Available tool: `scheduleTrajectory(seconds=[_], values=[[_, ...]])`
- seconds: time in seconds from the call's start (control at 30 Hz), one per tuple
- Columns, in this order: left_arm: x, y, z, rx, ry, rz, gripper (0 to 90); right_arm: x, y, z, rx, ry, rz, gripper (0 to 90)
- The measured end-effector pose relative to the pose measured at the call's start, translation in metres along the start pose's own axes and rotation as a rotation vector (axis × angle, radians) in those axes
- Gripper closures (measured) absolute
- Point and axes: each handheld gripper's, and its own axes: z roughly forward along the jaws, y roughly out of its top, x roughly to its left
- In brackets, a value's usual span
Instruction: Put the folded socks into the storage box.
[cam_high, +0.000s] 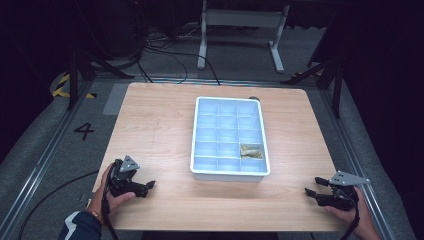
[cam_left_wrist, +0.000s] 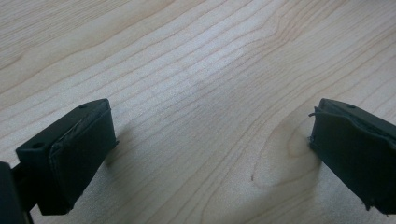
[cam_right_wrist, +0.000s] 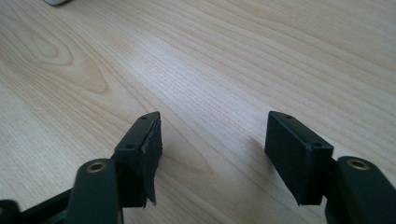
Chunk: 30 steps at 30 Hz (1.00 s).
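A white tray (cam_high: 199, 134) split into several pale blue compartments sits on the wooden table (cam_high: 155, 125), slightly right of centre. One compartment near the tray's front right holds a small yellowish crumpled item (cam_high: 251, 151). My left gripper (cam_high: 149, 186) rests at the table's front left corner, held by a hand, jaws wide open over bare wood (cam_left_wrist: 205, 107). My right gripper (cam_high: 311, 190) rests at the front right, also open with nothing between its fingers (cam_right_wrist: 292, 151). Both grippers point inward toward the table's middle.
A small dark object (cam_high: 254, 98) lies just behind the tray's far edge. Beyond the table stand a white frame's legs (cam_high: 202, 50), cables on the floor and black tripod legs (cam_high: 75, 75). A pale tray corner (cam_right_wrist: 57, 2) peeks at the top of the right gripper view.
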Motion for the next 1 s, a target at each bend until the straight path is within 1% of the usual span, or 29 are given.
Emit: scheduleTrajectory(seconds=[0.03, 0.1, 0.17, 0.43, 0.53, 0.6, 0.63, 0.7, 0.8, 1.0], values=[[0.0001, 0.0000, 0.0000, 0.000, 0.000, 0.001, 0.3, -0.0009, -0.0019, -0.0001, -0.009, 0.003, 0.014, 35.6], [0.0002, 0.0001, 0.0000, 0.000, -0.001, 0.001, 0.3, -0.0009, -0.0047, 0.0000, -0.029, 0.000, 0.019, 34.4], [0.0003, 0.0003, 0.0001, 0.004, -0.006, -0.001, 0.1, -0.0011, -0.0049, -0.0004, -0.026, -0.002, 0.019, 33.9], [0.0004, 0.0004, 0.0000, 0.007, -0.003, 0.000, 0.0, -0.0012, -0.0049, 0.0000, -0.025, -0.011, 0.028, 31.8], [0.0000, 0.0006, 0.0006, 0.004, -0.003, -0.008, 0.0, -0.0014, -0.0049, 0.0002, -0.025, -0.015, 0.030, 31.2], [0.0004, 0.0011, 0.0009, 0.004, -0.001, -0.006, 0.0, -0.0014, -0.0049, 0.0002, -0.026, -0.016, 0.031, 31.2], [0.0010, 0.0014, 0.0010, 0.004, 0.002, 0.003, 0.0, -0.0014, -0.0049, 0.0002, -0.026, -0.018, 0.031, 30.8], [0.0002, 0.0013, 0.0012, 0.003, 0.002, -0.012, 0.0, -0.0011, -0.0050, 0.0001, -0.025, -0.024, 0.037, 30.8], [0.0006, 0.0015, 0.0010, 0.006, 0.004, -0.004, 0.0, -0.0008, -0.0053, -0.0003, -0.024, -0.027, 0.041, 30.8], [0.0005, 0.0015, 0.0010, 0.006, 0.004, -0.006, 0.0, -0.0009, -0.0053, -0.0003, -0.024, -0.028, 0.042, 30.9]])
